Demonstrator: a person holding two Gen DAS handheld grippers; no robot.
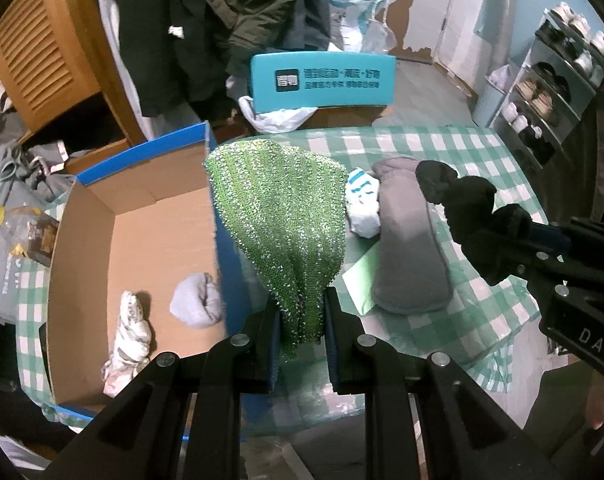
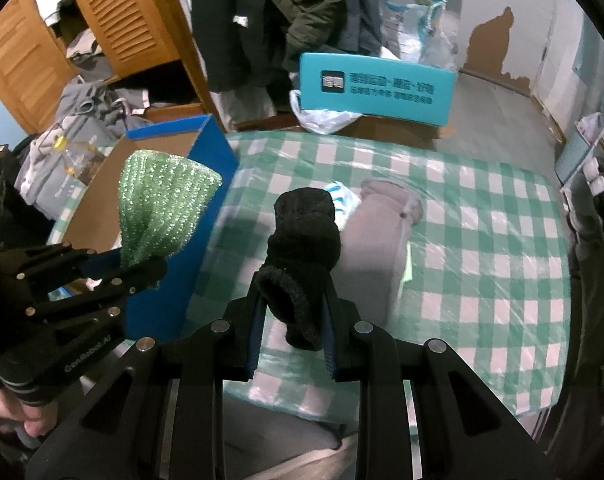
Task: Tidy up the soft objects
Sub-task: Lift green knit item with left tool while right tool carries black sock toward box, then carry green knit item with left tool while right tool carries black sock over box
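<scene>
Two rolled socks already lie in the open brown cardboard box (image 1: 142, 216) at left, the left gripper (image 1: 302, 312) pinches a sparkly green knitted cloth (image 1: 282, 208) beside it, the right gripper (image 2: 292, 320) clamps a black sock (image 2: 302, 240), and a grey padded insole (image 1: 406, 240) and white-blue sock (image 1: 364, 204) remain on the checked tablecloth (image 2: 482, 272).

teal sign (image 1: 322, 80); shoe rack (image 1: 558, 84); hanging coats (image 1: 230, 16)

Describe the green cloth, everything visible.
The green cloth looks like a coarse, glittery knitted mesh with lighter and darker stripes running along it. It is bunched at the bottom, where the left gripper pinches it between its fingers, and fans out wide towards the top. It hangs in the air, clear of the table, beside the blue wall of the open box. Nothing else touches it. The right wrist view shows the same fan shape.
</scene>
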